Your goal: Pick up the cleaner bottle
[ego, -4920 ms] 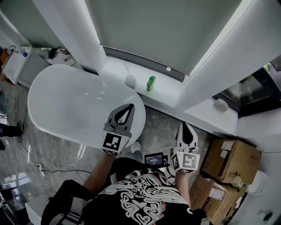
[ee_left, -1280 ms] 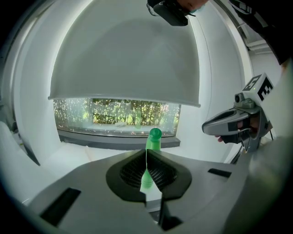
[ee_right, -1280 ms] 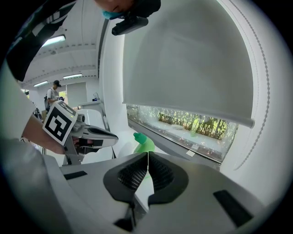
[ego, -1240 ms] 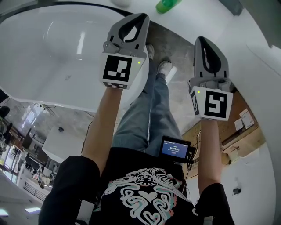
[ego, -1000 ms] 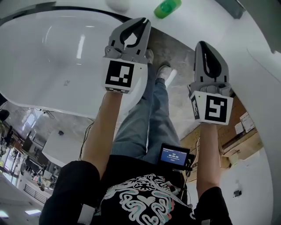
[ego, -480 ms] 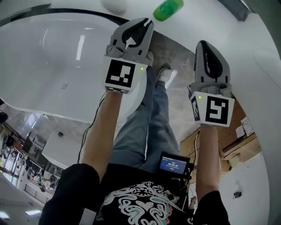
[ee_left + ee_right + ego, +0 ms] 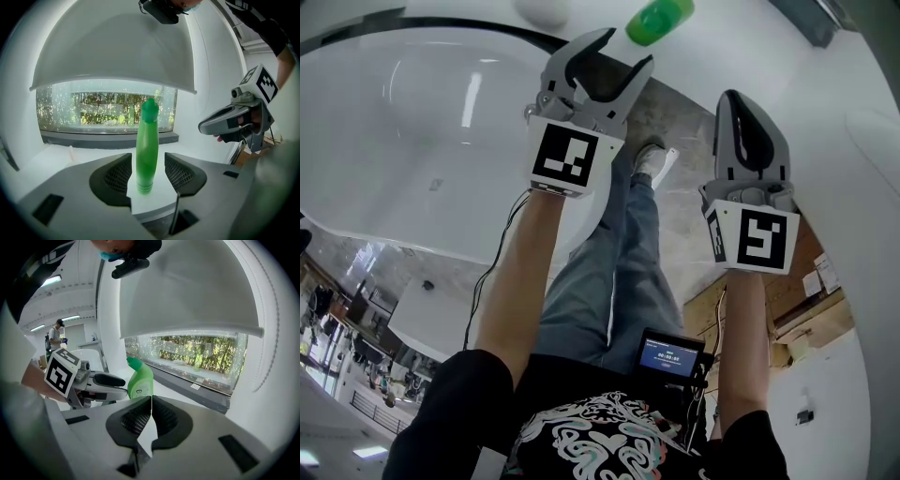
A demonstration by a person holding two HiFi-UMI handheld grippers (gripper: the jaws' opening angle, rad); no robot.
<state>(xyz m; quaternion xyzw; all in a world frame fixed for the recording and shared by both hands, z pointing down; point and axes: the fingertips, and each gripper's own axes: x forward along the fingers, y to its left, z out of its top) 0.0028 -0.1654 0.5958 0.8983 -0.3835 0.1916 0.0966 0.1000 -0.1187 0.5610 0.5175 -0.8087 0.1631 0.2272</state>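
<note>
As the left claw (image 7: 623, 51) opens, the cleaner bottle (image 7: 659, 19) stands just ahead, apparently untouched; right claw (image 7: 739, 99) closed.

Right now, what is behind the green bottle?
A wide window with leafy trees outside, above a dark sill. The bottle itself covers a narrow strip of that window, so what lies there cannot be seen.

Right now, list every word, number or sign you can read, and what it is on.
No text is legible.
White label on the green plastic cleaner bottle: print blurred.
Small black screen at the person's waist: digits too small.
Black-and-white square markers on the cubes: patterns, no letters.
Label on the brown cardboard box: too small.
</note>
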